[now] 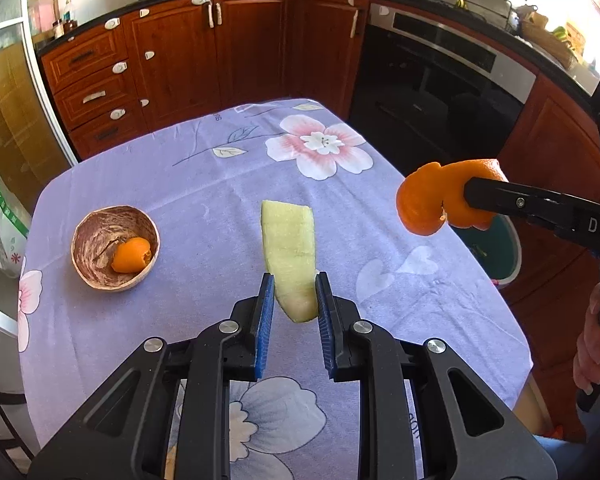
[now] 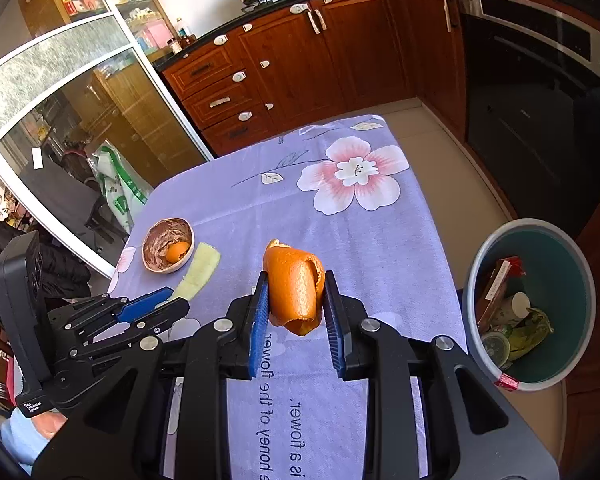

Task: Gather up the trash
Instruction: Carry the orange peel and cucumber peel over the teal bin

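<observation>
- My left gripper (image 1: 293,298): clamped on a pale green peel strip (image 1: 290,256), held above the floral tablecloth (image 1: 204,184).
- My right gripper (image 2: 294,306): clamped on a curled orange peel (image 2: 294,288), off the cloth.
- Brown bowl (image 1: 100,240): on the cloth, another orange scrap (image 1: 131,255) inside.
- Bin (image 2: 556,256): on the floor beside the table, holding rubbish.

Both grippers were matte black plastic with round silver bolts at the joints. The left gripper (image 1: 293,298) and right gripper (image 2: 296,300) carried ribbed blue pads (image 2: 258,318). A pale blue sleeve (image 2: 18,438) showed.
</observation>
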